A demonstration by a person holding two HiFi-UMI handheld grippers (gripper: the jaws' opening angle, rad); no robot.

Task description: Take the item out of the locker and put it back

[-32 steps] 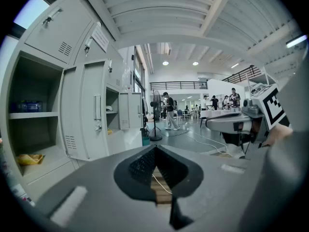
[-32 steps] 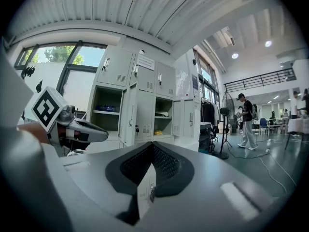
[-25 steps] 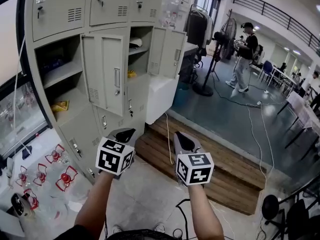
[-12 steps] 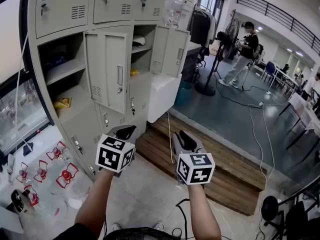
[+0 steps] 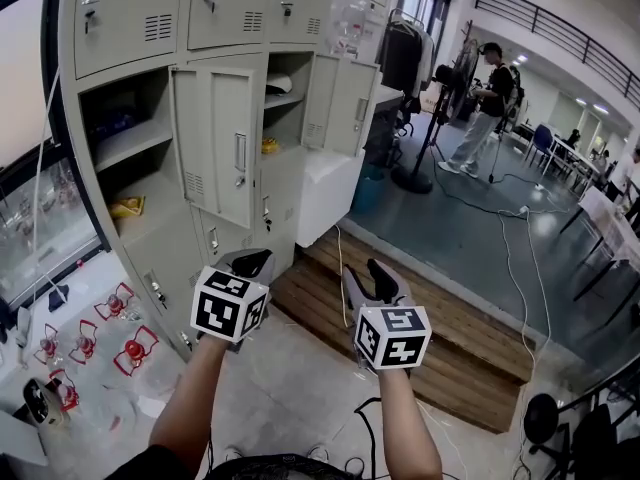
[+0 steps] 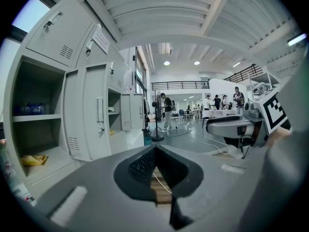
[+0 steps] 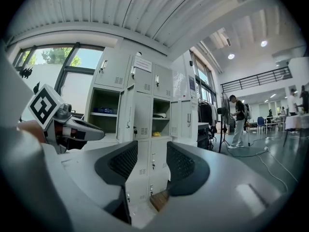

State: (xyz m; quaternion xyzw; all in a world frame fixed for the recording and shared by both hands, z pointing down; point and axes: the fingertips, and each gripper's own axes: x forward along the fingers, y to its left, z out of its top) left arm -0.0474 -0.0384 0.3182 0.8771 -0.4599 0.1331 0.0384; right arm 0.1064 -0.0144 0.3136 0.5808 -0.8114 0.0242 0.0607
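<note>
Yellow item [image 5: 125, 208] lies on a shelf at the locker's [image 5: 130, 28] left edge, well apart from both grippers. The right gripper [image 5: 372, 273] has just been opening, empty, and the left gripper [image 5: 250, 266] is clenched on nothing. Better step closer and reach in level.

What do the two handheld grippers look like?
The left gripper and right gripper: light grey bodies, black textured pads, a white cube with black square markers each. Bare forearms, no sleeves. Right jaws have just been opening, nothing between them.

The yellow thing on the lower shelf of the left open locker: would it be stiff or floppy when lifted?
Probably floppy: the yellow thing lies crumpled and low, like cloth or a bag. Likely light, since it looks thin. It seems unlikely to roll.
</note>
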